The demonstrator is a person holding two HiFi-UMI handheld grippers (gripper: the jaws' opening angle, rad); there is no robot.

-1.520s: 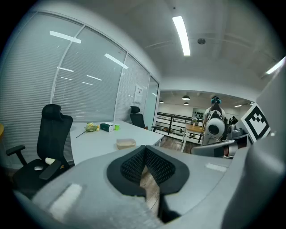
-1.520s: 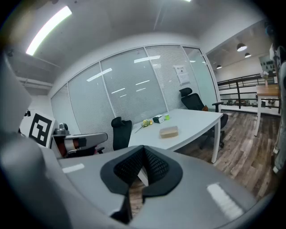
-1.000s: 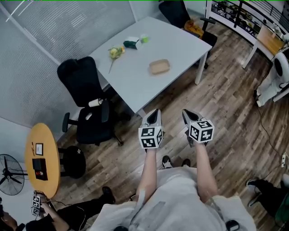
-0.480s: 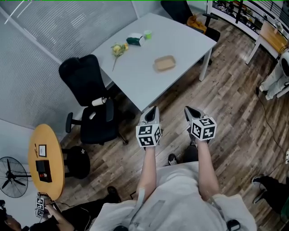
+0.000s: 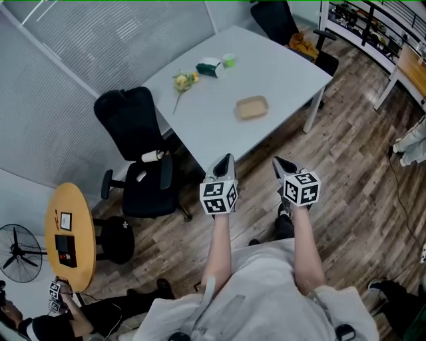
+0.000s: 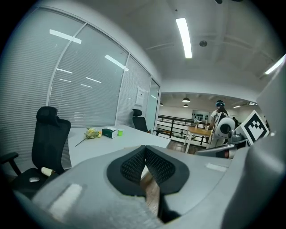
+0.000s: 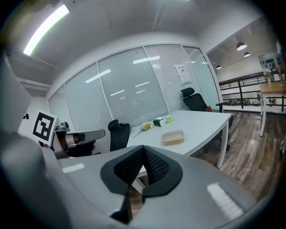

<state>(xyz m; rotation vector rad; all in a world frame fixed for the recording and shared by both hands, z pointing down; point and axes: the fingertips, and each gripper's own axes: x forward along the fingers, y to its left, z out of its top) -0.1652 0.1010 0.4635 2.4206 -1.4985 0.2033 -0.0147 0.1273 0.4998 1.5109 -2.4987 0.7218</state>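
In the head view my left gripper (image 5: 224, 160) and right gripper (image 5: 279, 162) are held side by side at waist height over the wooden floor, just short of the near corner of a white table (image 5: 213, 126). Both are shut with nothing between the pads, as the left gripper view (image 6: 144, 150) and the right gripper view (image 7: 143, 150) show. On the table lie a flat tan container (image 5: 251, 108), a yellow flower (image 5: 181, 82), a green-and-white box (image 5: 209, 66) and a small green cup (image 5: 229, 60). Neither gripper touches anything.
A black office chair (image 5: 133, 156) stands at the table's left side and another chair (image 5: 279, 20) at its far end. To the left are a round yellow table (image 5: 66, 233) and a fan (image 5: 16, 250). A glass wall with blinds (image 5: 100, 40) runs behind. A white robot (image 6: 225, 127) stands far right.
The table and chair have shifted right and slightly down in the head view, so I have moved relative to them. Both grippers stay shut and side by side.
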